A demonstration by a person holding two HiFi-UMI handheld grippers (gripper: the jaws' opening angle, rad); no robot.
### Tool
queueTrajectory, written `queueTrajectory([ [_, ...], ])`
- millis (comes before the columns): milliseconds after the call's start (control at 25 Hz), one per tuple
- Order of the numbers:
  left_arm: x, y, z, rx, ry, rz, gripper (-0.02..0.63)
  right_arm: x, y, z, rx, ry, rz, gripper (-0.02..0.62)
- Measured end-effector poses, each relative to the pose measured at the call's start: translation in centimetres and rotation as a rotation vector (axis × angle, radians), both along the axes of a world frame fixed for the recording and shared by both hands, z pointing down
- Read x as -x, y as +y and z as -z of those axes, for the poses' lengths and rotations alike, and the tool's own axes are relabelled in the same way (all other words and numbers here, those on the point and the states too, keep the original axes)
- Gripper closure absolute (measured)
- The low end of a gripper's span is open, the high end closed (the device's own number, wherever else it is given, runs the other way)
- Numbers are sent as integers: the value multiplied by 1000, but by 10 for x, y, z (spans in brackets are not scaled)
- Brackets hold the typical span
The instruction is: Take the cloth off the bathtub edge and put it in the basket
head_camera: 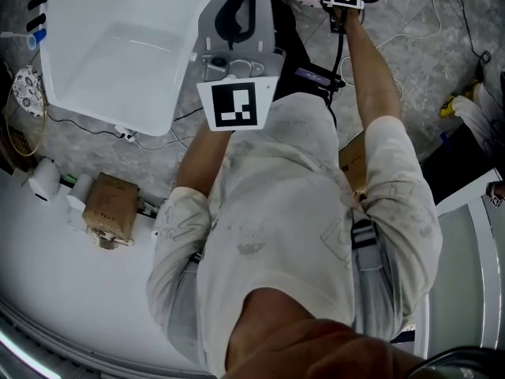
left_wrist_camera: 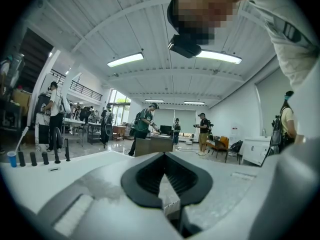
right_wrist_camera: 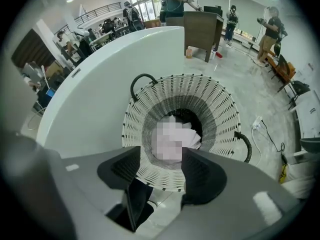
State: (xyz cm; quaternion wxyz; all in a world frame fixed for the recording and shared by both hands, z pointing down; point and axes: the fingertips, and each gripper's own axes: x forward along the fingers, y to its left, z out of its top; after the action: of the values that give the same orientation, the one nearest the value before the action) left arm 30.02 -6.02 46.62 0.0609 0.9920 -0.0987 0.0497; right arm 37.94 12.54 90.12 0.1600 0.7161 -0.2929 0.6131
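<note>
The pale crumpled cloth [right_wrist_camera: 191, 135] is seen lying at the bottom of the white woven basket [right_wrist_camera: 212, 104] with black handles, which is set on the grey stone floor [right_wrist_camera: 260, 94] just beside the white bathtub [right_wrist_camera: 95, 99]. The right hand-held gripper [right_wrist_camera: 161, 156] is held above the basket, pointed down into it, released and empty. The left hand-held gripper [left_wrist_camera: 164, 159] is held level, clenched on nothing.

Grey marbled floor [right_wrist_camera: 250, 79]: wicker basket [right_wrist_camera: 220, 109] upright; white bathtub [right_wrist_camera: 95, 99] just beside basket (curved wall); white cable [right_wrist_camera: 258, 120] near basket.
</note>
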Motion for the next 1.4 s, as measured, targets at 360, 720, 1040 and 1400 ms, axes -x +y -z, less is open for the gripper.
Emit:
queueTrajectory([
  [360,26,-3,20,-19,36,57,604,6,-12,30,-58,36,46,333],
  [720,81,-36,34,-53,37,193,604,38,-66,58,-131,53,183,334],
  [1040,155,-73,40,-68,17,380,604,81,-112,81,-185,49,323,334],
  [1400,268,-101,37,-73,-12,649,604,148,-198,119,-304,68,584,337],
])
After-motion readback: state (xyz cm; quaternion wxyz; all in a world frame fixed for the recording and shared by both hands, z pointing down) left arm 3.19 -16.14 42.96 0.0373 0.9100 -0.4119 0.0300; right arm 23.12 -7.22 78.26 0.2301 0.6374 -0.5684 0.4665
